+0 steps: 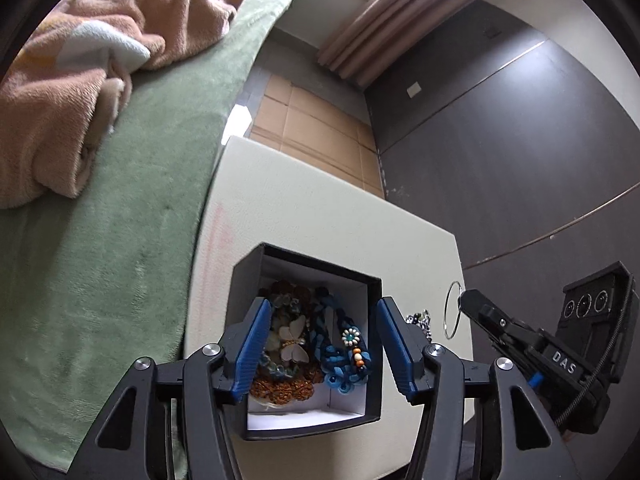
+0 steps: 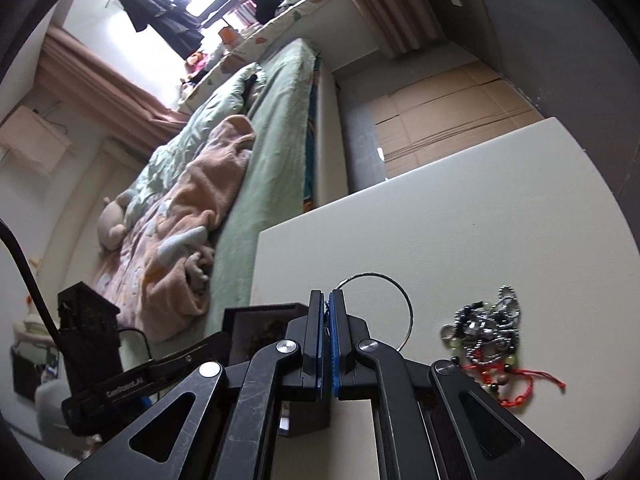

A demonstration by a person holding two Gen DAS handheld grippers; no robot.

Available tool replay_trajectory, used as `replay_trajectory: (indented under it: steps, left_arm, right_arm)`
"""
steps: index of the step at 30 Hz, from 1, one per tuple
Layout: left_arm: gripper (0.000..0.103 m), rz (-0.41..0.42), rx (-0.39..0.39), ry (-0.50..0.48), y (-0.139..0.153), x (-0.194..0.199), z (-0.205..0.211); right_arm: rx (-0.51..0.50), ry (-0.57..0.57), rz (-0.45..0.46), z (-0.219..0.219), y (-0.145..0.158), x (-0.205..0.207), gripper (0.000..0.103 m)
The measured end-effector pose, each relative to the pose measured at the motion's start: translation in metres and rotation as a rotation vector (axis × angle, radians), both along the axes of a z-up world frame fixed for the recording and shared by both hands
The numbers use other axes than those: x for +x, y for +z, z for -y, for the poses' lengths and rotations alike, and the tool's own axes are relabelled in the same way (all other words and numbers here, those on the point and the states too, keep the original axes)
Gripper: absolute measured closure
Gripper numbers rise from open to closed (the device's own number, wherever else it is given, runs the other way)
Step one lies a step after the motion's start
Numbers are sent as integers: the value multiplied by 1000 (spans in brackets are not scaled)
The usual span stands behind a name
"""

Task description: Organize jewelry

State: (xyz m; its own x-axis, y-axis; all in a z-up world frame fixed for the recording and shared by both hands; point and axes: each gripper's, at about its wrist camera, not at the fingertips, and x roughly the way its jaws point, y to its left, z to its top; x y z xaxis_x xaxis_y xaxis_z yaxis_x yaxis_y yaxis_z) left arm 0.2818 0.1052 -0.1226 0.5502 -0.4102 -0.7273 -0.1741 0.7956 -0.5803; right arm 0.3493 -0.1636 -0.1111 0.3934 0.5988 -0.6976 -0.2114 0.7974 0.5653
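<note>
A black box [image 1: 374, 344] with a white inside stands on the white table [image 1: 320, 208]. In it lie blue braided bracelets [image 1: 340, 352], brown beaded pieces [image 1: 280, 388] and a pale butterfly ornament [image 1: 294, 344]. My left gripper [image 1: 322, 304] hangs open just above the box, with nothing between its blue pads [image 1: 252, 344]. To its right, my right gripper [image 1: 462, 300] [image 2: 328, 296] is shut on the rim of a thin metal ring [image 1: 447, 312] [image 2: 408, 308], which stands on edge. A tangle of chains, dark beads and red cord [image 2: 488, 340] lies on the table to the right of the ring.
A bed with a green sheet [image 1: 140, 220] and a peach blanket [image 1: 80, 80] runs along the table's left edge. Flattened cardboard [image 1: 320, 128] covers the floor beyond the table, by a dark wall [image 1: 500, 160] and a curtain [image 1: 392, 20]. The black box [image 2: 256, 320] shows left of my right fingers.
</note>
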Motion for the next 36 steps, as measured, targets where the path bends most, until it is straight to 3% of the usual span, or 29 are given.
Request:
replay_trajectory:
  steps: [10,21,23,24,25,27,32,36]
  left_arm:
    - [47,23,33,62,6,-3,-20]
    - [47,11,45,113,3,-2,-32]
    - [47,11,49,114,2,-2,-32]
    - [47,12,51,112,2,-2,-32]
    - [47,15,56,106,3,-2,-30]
    - [47,20,63,96,4,-2,-26]
    - [47,29,89,41,6,1,-9]
    - [47,39,113,-13,9,2,9]
  right_arm:
    - [130,144,29,-40,8,-13,99]
    - [178,230,-22,-85,-4,-16,98]
    - [160,239,-54,-87,-9,-14,92]
    - [156,236,-63,-85,-10,-13,76]
    - [154,226,-66,-81,-10,-13,52]
    - [153,179,-47,-67,-5,-13,35]
    - [155,75,6,-22,11,-15,35]
    - [144,-5,-6,12,9,-17,35]
